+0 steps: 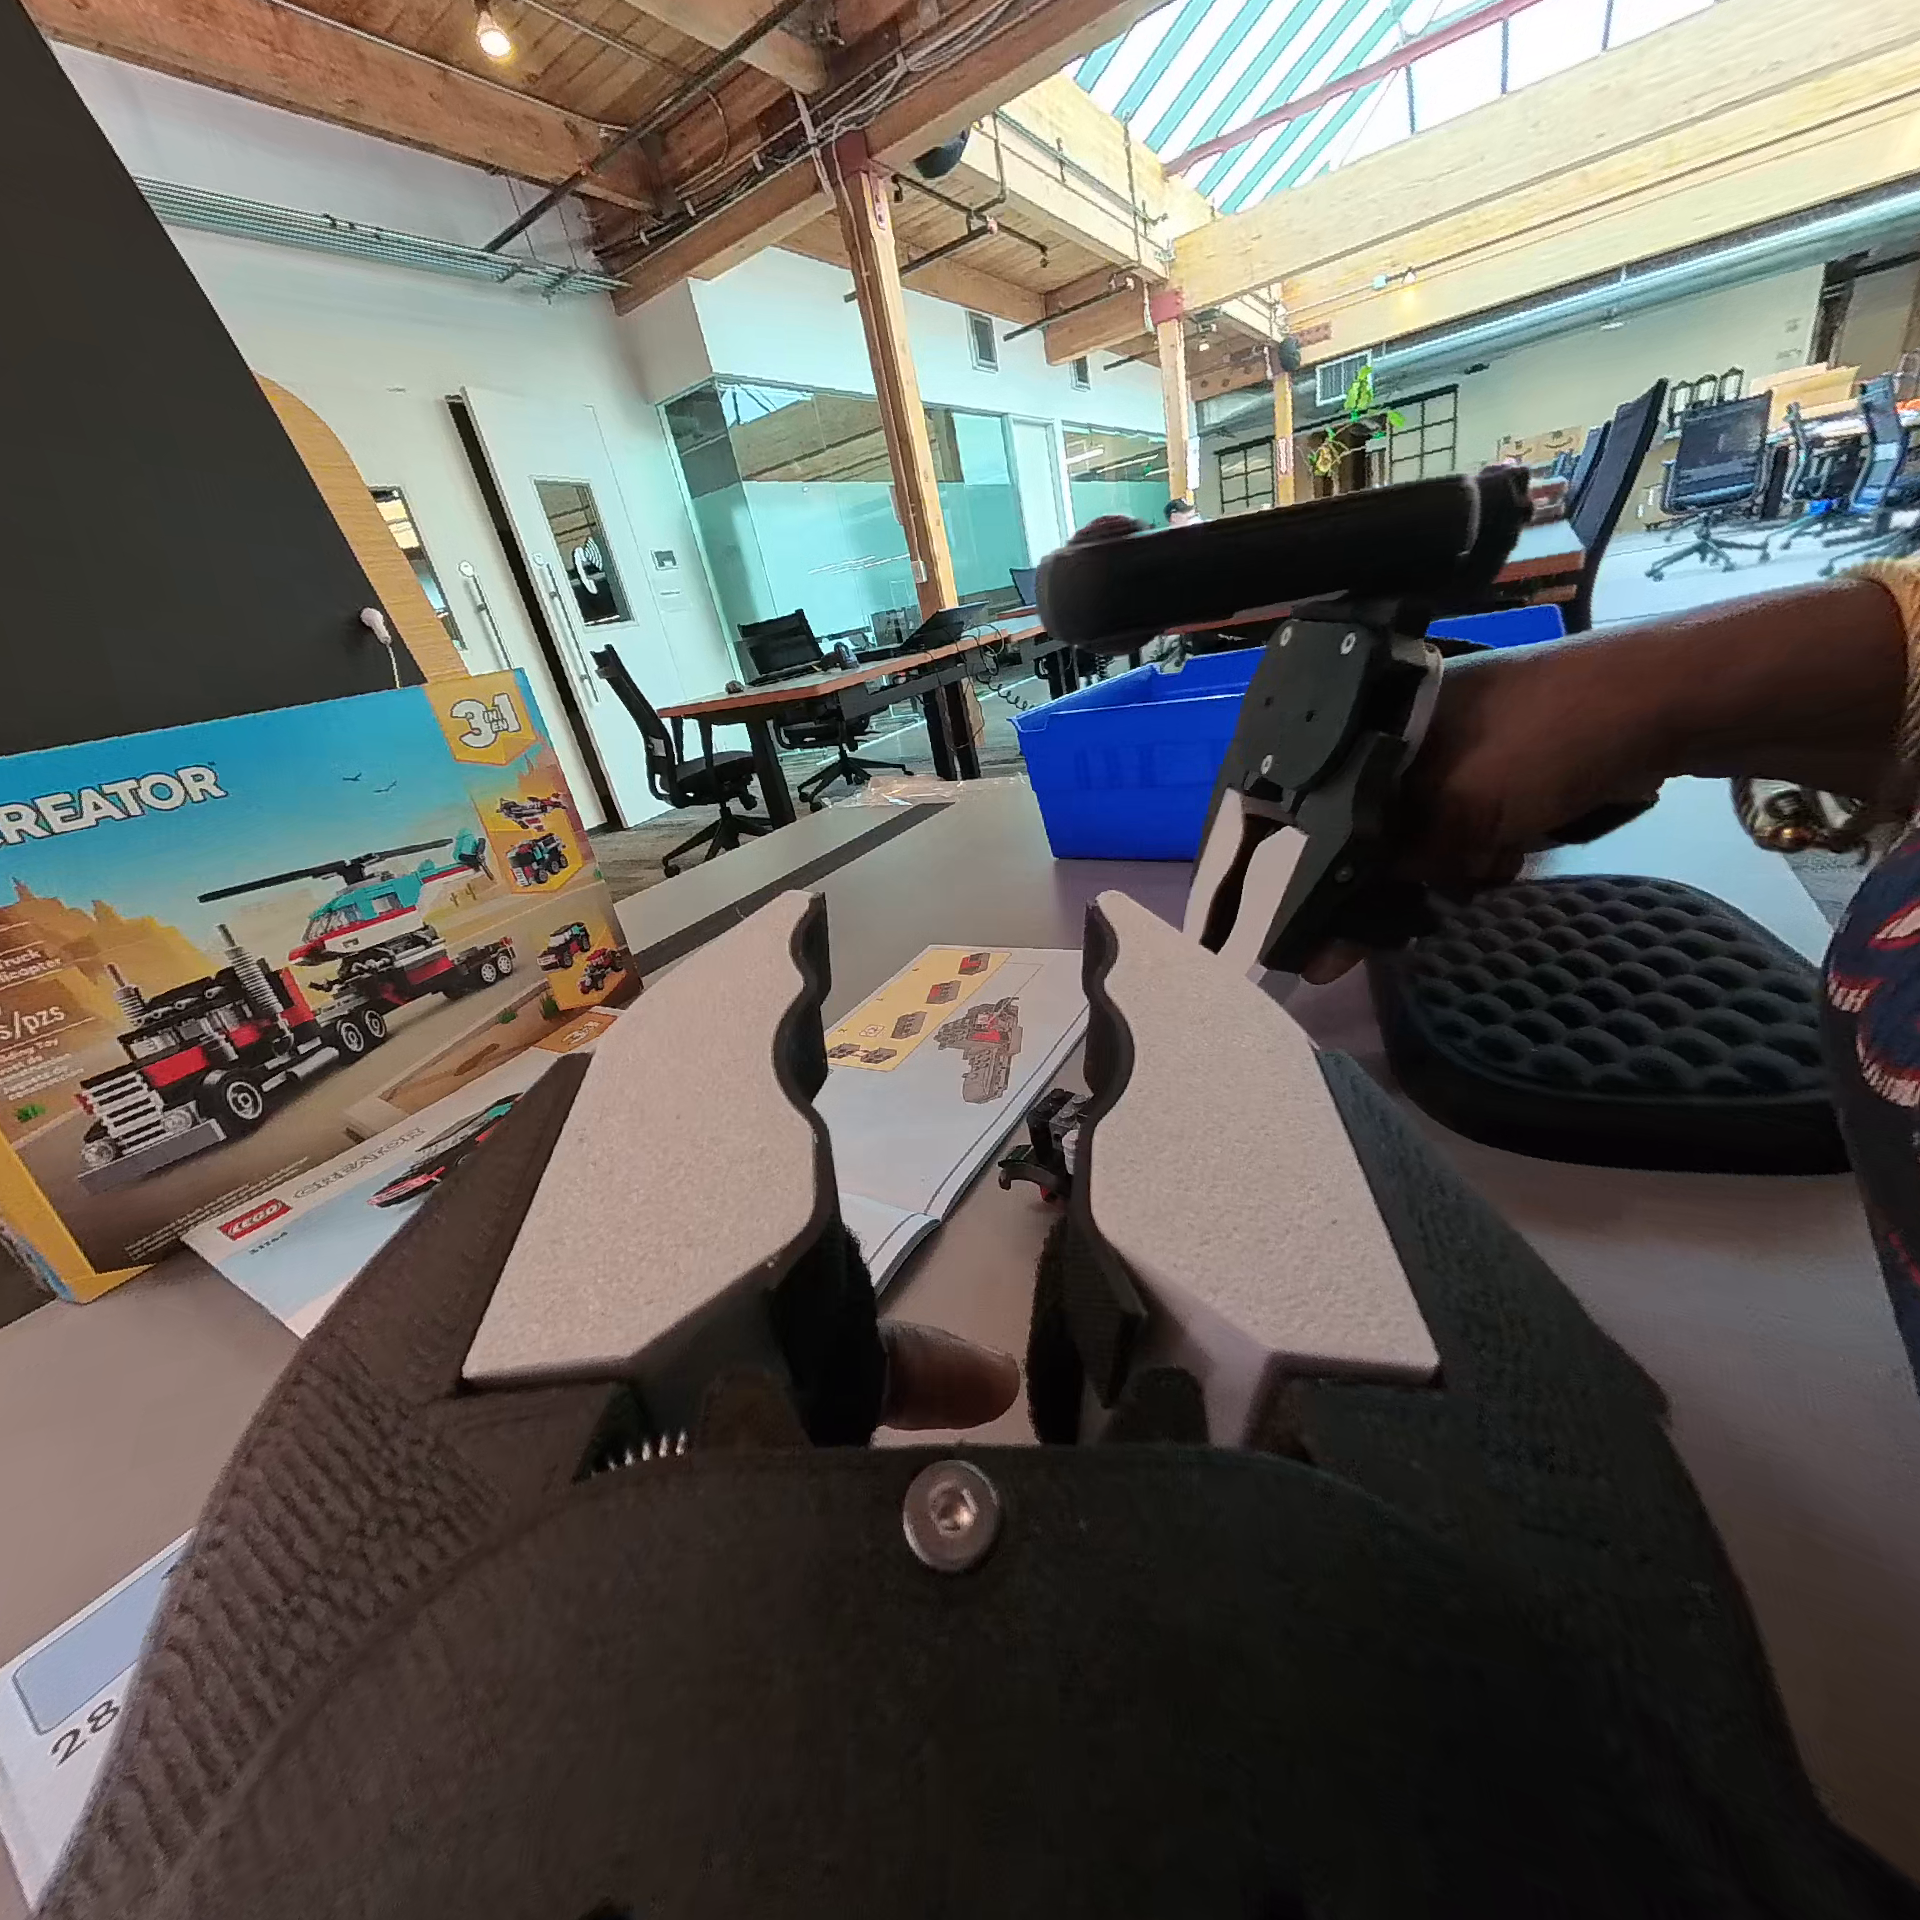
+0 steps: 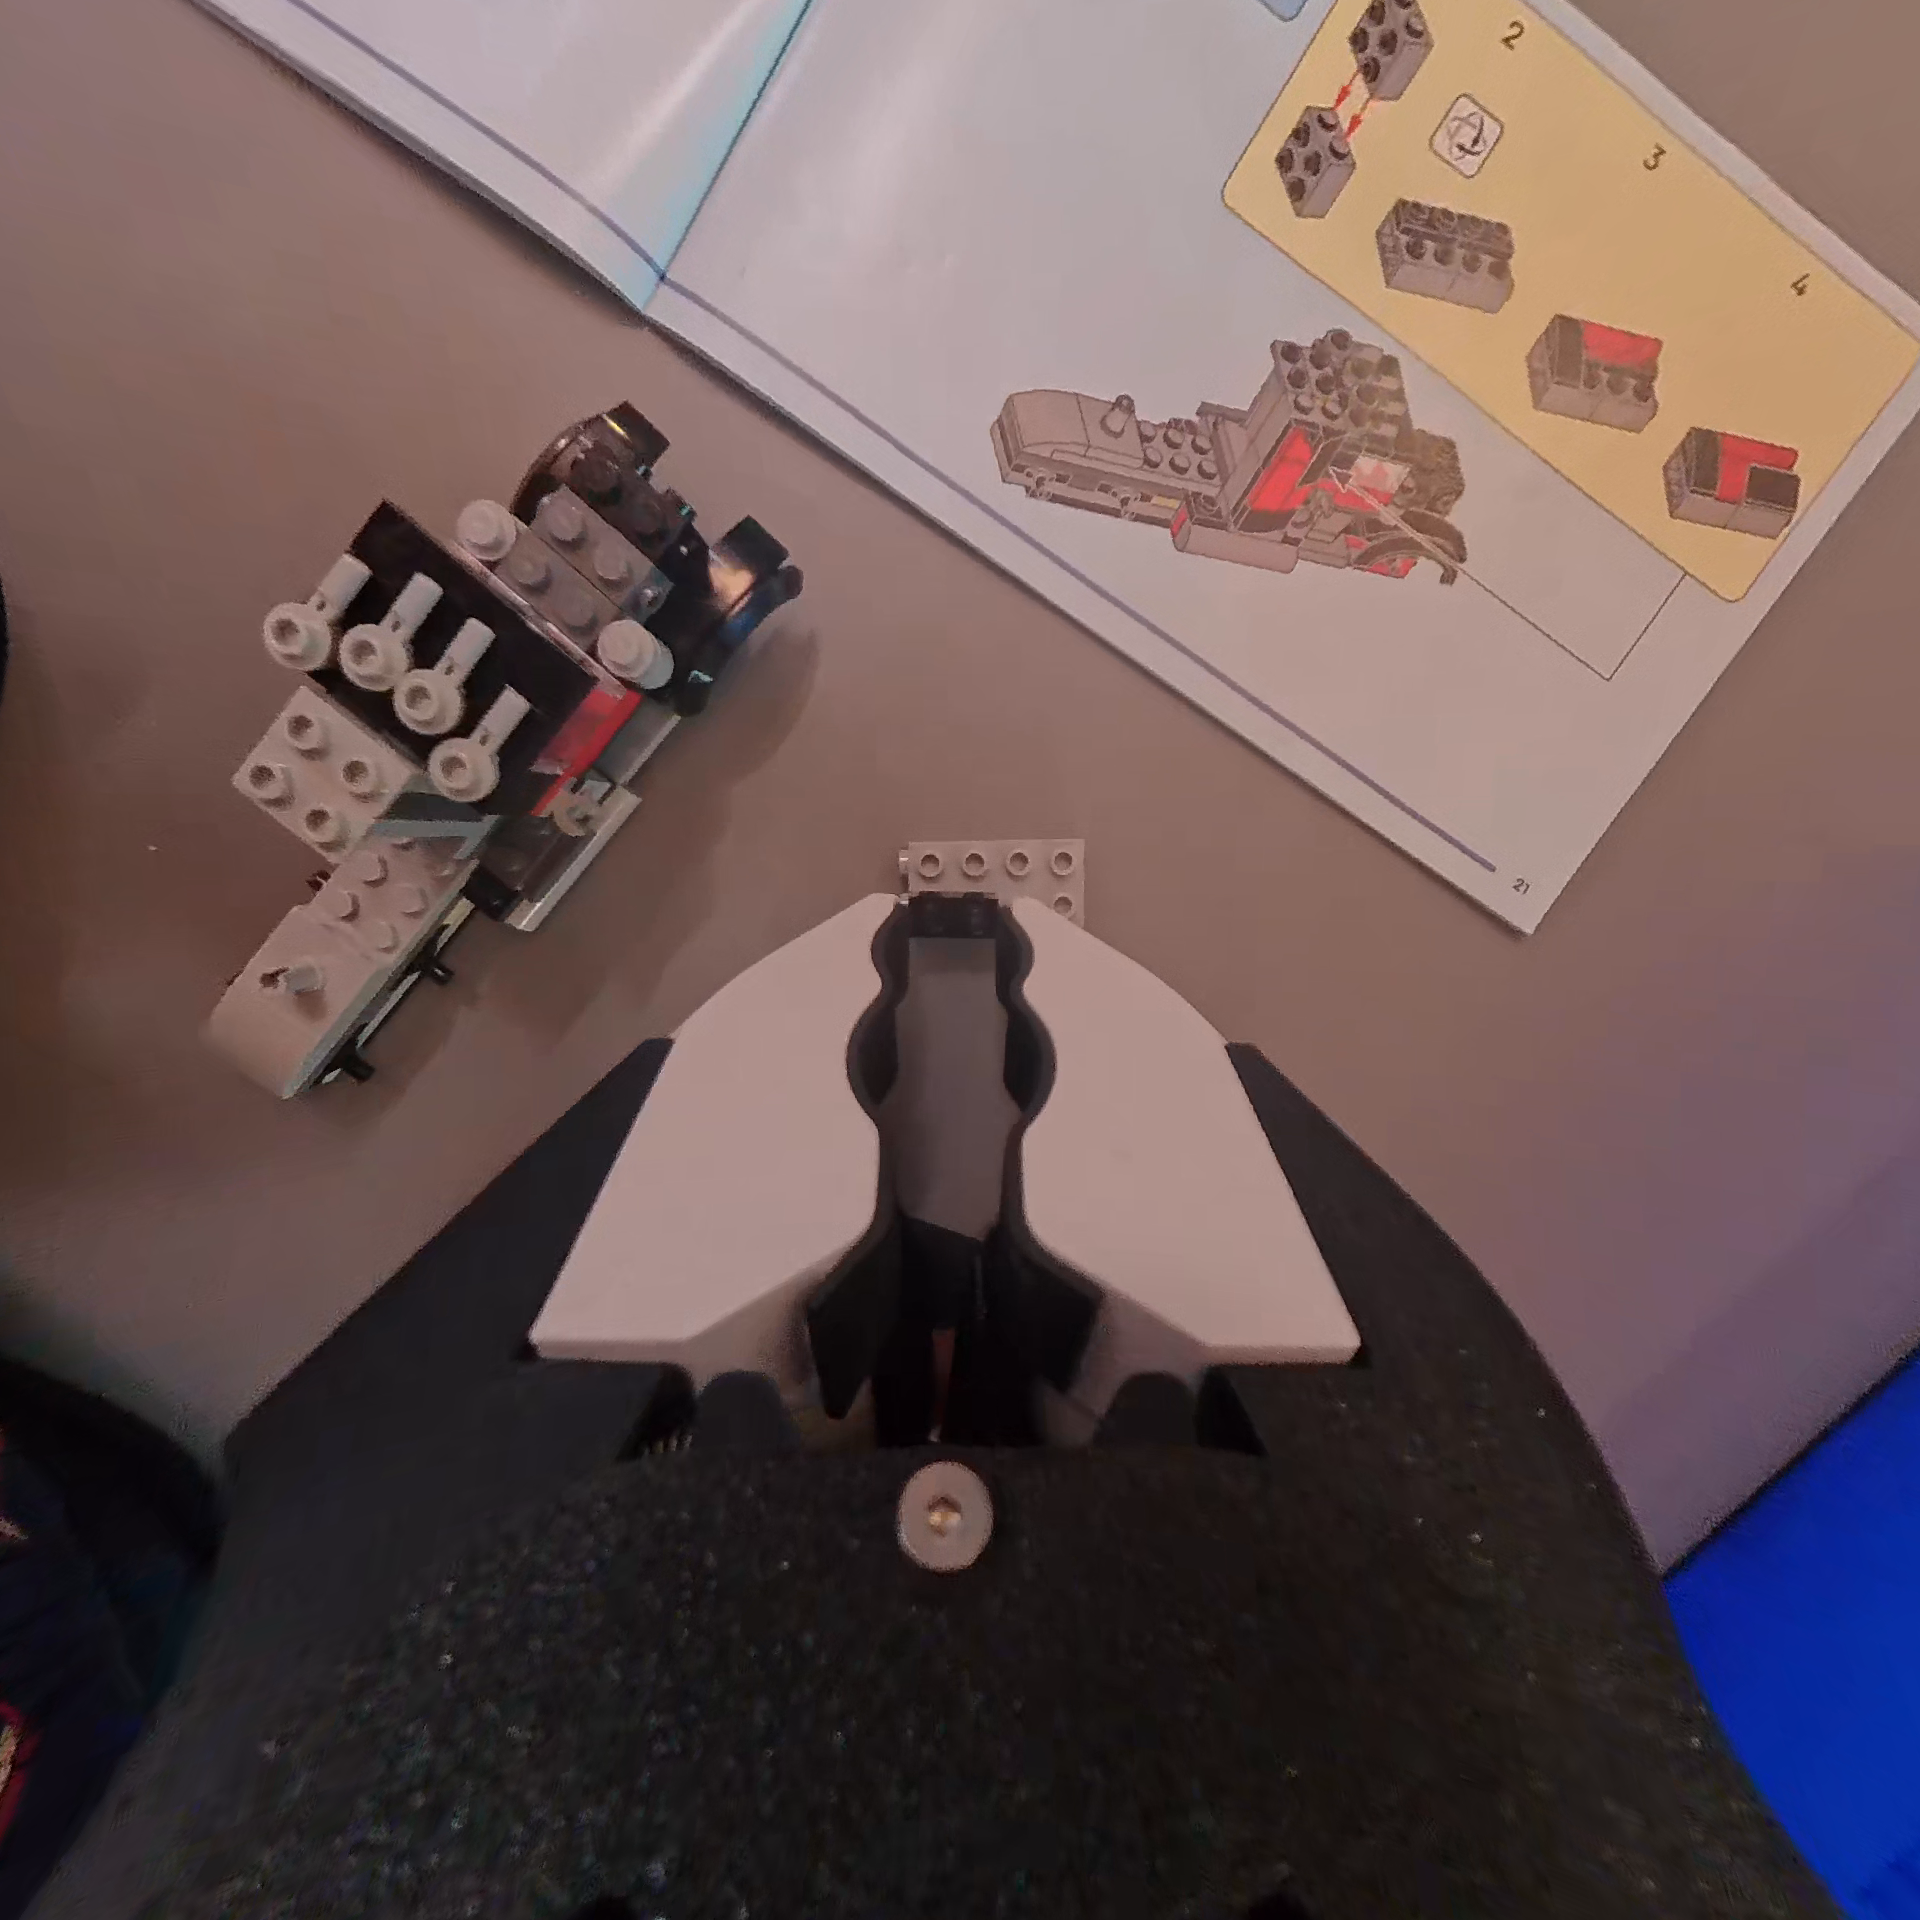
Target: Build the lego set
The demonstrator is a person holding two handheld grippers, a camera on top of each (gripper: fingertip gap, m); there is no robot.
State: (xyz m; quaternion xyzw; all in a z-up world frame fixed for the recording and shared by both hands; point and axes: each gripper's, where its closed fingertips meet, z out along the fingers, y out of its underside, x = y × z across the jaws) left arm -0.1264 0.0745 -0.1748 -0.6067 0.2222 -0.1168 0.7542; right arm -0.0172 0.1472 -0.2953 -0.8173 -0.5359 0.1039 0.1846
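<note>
The partly built grey, black and red model (image 2: pixel 447 727) lies on the grey table, left of my right gripper (image 2: pixel 956 909). The right gripper is shut on a small black piece (image 2: pixel 956 914) at its tips, with a light grey studded plate (image 2: pixel 997 864) against that piece. I cannot tell whether the plate rests on the table. In the left wrist view the right gripper (image 1: pixel 1231 935) points down, held by a hand. My left gripper (image 1: pixel 956 914) is open and empty above the table. Its right finger hides most of the model (image 1: pixel 1049 1143).
The open instruction booklet (image 2: pixel 1039 312) lies beyond the model and also shows in the left wrist view (image 1: pixel 935 1070). The set's box (image 1: pixel 260 966) stands at the left. A blue bin (image 1: pixel 1122 769) sits at the back, and a black honeycomb cushion (image 1: pixel 1610 1018) lies at the right. Tip to tip, the grippers are about 20 cm apart.
</note>
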